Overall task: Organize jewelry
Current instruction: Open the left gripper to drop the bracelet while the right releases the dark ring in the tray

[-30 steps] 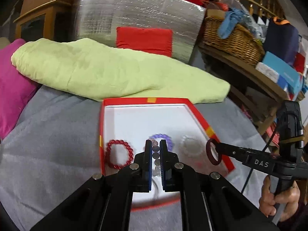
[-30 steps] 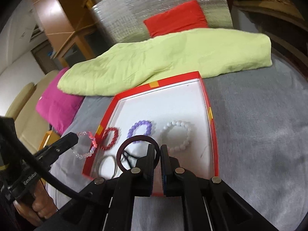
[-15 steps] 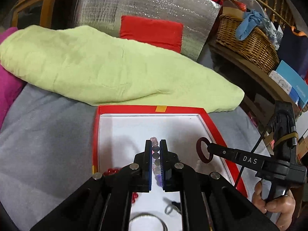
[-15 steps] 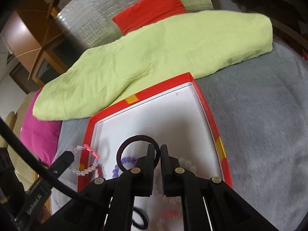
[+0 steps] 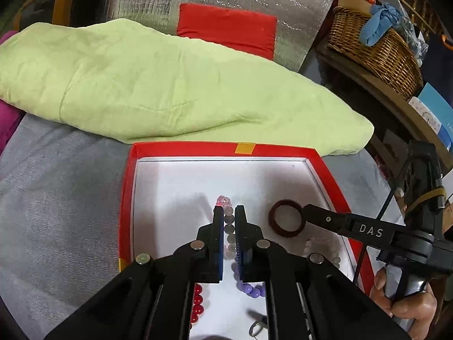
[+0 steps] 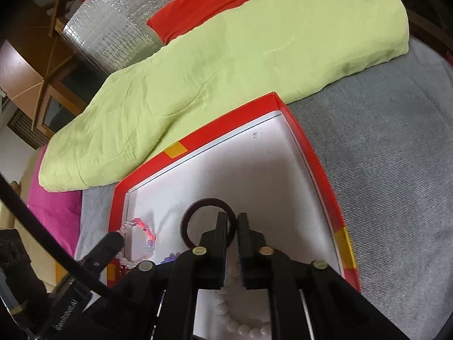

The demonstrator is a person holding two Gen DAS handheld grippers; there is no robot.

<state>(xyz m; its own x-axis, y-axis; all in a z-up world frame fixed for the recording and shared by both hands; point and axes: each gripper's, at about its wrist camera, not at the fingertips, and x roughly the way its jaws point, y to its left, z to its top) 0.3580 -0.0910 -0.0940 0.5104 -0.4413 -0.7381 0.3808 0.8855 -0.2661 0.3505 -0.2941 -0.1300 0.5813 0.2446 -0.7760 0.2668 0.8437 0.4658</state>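
Note:
A red tray [image 5: 220,148] with a white floor lies on the grey cover. My left gripper [image 5: 228,209] is shut on a pink and clear bead bracelet [image 5: 223,200] and hangs over the tray's middle. In the right wrist view that bracelet [image 6: 141,226] dangles from the left gripper [image 6: 116,238] at the tray's left wall. My right gripper [image 6: 232,216] pinches a dark red bangle [image 6: 209,201] while its jaws are opening. The bangle [image 5: 284,233] hovers low over the tray's right half. Red beads [image 5: 198,303], purple beads [image 5: 250,287] and white beads [image 6: 240,325] lie in the tray.
A light green quilt [image 5: 170,85] lies just behind the tray. At the left sits a pink cushion [image 6: 53,215]. A wicker basket [image 5: 376,45] stands on a wooden shelf at the right. A hand [image 5: 402,303] holds the right gripper's handle.
Both grippers have moved forward and down over the tray with their bracelets. The right gripper has rolled, so the bangle now lies flatter, and its fingers stand slightly wider.

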